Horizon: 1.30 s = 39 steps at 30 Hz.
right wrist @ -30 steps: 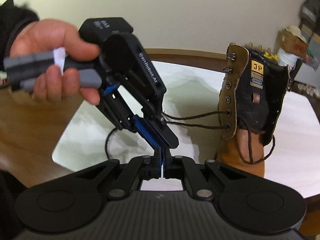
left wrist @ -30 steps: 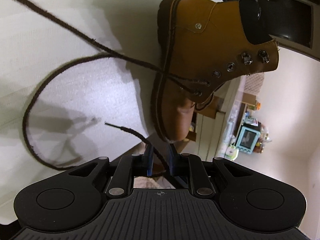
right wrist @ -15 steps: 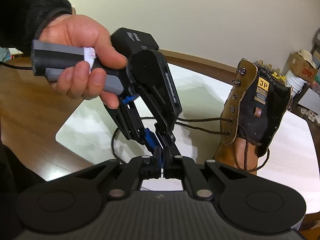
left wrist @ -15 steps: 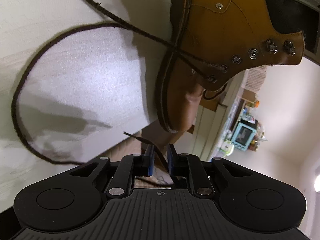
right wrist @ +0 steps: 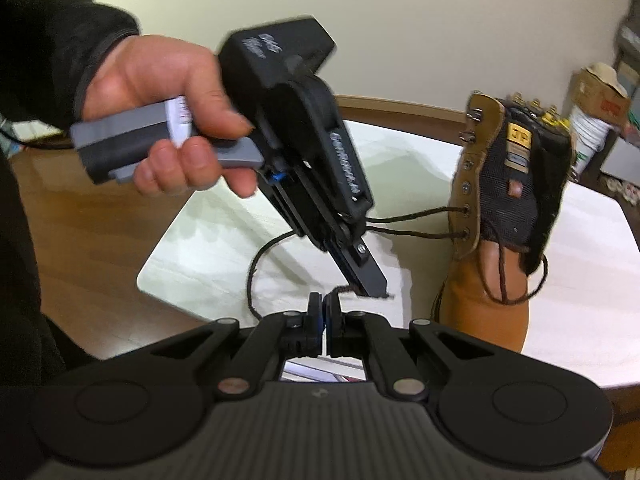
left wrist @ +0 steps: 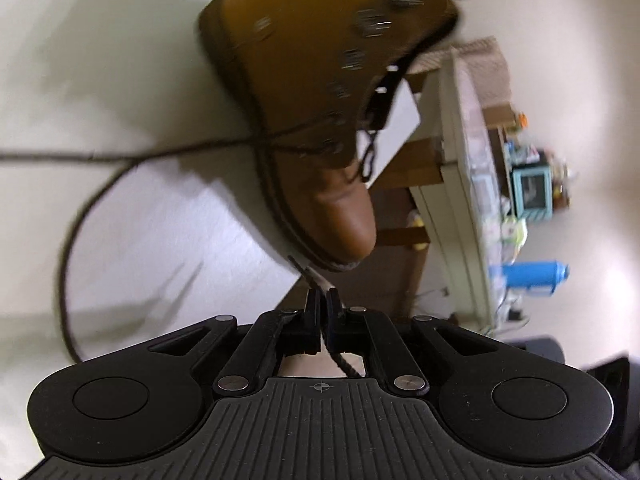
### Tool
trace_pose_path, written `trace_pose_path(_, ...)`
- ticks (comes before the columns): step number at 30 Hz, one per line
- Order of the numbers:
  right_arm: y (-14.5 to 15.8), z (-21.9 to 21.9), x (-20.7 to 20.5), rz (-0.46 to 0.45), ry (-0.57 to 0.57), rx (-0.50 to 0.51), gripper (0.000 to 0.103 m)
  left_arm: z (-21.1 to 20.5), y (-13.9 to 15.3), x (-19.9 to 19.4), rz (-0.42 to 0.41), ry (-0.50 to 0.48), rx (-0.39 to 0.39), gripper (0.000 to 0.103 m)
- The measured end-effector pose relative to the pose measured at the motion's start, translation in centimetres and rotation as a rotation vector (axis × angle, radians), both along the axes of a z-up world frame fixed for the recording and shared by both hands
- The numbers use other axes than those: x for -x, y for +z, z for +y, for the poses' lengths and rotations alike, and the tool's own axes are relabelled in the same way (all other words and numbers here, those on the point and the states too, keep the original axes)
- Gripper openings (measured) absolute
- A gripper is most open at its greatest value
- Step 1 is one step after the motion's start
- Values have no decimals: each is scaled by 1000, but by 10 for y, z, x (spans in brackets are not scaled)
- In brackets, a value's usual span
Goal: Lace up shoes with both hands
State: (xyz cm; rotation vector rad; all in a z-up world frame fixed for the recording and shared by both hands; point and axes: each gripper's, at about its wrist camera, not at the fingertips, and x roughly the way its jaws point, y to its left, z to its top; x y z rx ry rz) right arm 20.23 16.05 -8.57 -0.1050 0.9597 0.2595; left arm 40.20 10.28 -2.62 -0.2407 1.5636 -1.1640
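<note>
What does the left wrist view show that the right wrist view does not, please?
Only the left wrist view shows the boot's outer side, a blue bottle and a teal box on shelving, and the brown lace passing between the left tool's closing jaws. Only the right wrist view shows the hand holding that tool, the boot's black tongue with its yellow label, and the right tool, shut beside a loop of lace. Both show the tan boot and the white tabletop.
</note>
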Motion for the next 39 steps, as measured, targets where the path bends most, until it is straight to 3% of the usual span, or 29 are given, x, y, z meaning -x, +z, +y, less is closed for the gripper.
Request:
trace_pose_path(3, -2, -6, 0, 20, -29, -14, 3, 5, 18, 0, -128, -44, 11, 2)
trace_pose_path(5, -5, -12, 0, 50, -61, -31, 6, 9, 37, 1, -260, -89, 16, 2)
trace_pose_path(9, -7, -43, -2, 76, -225, -66, 11, 0, 74, 10, -503, -191, 32, 2)
trace_pose_path(14, -1, -101, -23, 12, -519, -67, 14, -15, 120, 25, -786, -310, 97, 2)
trace_pose_path(17, 0, -118, -41, -42, -543, -25, 14, -27, 129, 32, -902, -379, 93, 2)
trace_pose_path(21, -3, -118, -63, -112, -439, 89, 14, -40, 132, 33, -964, -437, 86, 2)
trace_pose_path(28, -18, -119, -79, -109, -369, 87, 14, -80, 123, 32, -1008, -523, 60, 2)
trace_pose_path(30, -19, -128, -77, -115, -425, 50, 13, -89, 118, 32, -1003, -550, 59, 2)
trace_pose_path(39, -22, -179, -46, -118, -660, -297, 12, -114, 97, 31, -990, -651, 26, 2)
